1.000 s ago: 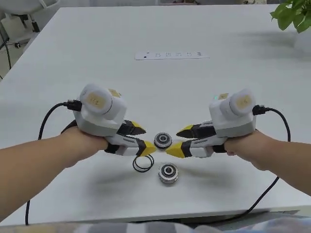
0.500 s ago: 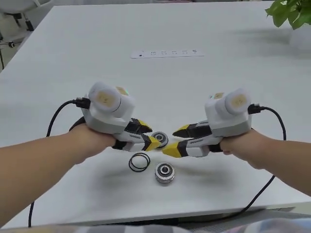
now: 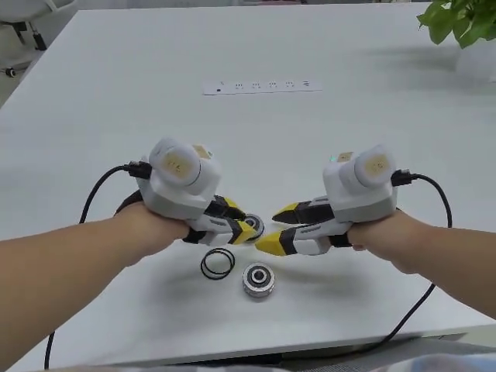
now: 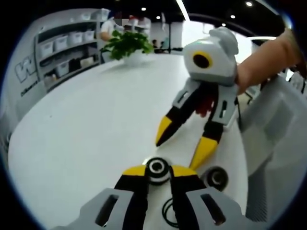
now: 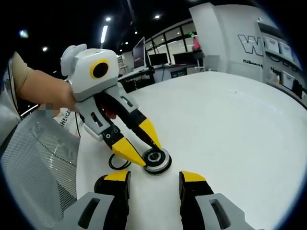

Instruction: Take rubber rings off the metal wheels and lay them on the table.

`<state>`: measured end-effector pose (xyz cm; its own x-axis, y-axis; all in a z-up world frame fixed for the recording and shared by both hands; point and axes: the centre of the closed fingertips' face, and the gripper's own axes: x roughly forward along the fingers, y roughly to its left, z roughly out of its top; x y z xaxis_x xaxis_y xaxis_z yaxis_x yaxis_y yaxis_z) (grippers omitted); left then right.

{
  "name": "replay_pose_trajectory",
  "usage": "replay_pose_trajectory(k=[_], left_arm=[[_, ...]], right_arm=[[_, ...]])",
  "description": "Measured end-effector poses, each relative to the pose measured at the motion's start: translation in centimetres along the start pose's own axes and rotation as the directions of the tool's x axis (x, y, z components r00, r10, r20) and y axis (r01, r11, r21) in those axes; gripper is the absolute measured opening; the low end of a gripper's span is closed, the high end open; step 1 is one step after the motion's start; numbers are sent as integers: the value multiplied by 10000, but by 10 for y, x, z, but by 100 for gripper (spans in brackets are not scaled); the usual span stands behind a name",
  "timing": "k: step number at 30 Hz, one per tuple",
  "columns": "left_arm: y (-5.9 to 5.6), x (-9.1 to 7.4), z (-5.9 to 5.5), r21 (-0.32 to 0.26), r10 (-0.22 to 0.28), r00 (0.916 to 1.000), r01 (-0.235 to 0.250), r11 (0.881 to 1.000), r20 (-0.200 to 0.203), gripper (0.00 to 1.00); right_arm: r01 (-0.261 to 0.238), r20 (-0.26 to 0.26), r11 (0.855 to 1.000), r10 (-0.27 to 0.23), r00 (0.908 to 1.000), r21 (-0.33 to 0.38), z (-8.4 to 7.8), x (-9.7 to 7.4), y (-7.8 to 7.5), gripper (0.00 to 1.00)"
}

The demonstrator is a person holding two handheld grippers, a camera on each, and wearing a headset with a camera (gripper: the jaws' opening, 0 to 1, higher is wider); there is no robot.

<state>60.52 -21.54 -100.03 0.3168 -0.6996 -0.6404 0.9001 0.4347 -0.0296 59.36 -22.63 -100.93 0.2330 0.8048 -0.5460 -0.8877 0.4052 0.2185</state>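
The left tool (image 3: 243, 229) pinches a metal wheel (image 3: 253, 225), likely steadying it on the worktop (image 3: 310, 139), while the right tool (image 3: 271, 229) hovers open-jawed just beside that wheel to strip it; loose rubber rings (image 3: 218, 263) and a second wheel (image 3: 258, 280) lie near it.

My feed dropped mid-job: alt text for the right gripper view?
The left gripper pinches a metal wheel on the white table, black rubber rings lying beside it. The right gripper stands open just short of the wheel.
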Motion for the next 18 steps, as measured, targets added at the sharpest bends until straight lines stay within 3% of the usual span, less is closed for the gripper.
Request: replay_pose_trajectory(k=[18], left_arm=[[3, 0, 2, -346, 348, 9992, -342, 9988, 182, 14]], right_arm=[[-57, 3, 9997, 57, 10000, -254, 6, 17, 3, 39]])
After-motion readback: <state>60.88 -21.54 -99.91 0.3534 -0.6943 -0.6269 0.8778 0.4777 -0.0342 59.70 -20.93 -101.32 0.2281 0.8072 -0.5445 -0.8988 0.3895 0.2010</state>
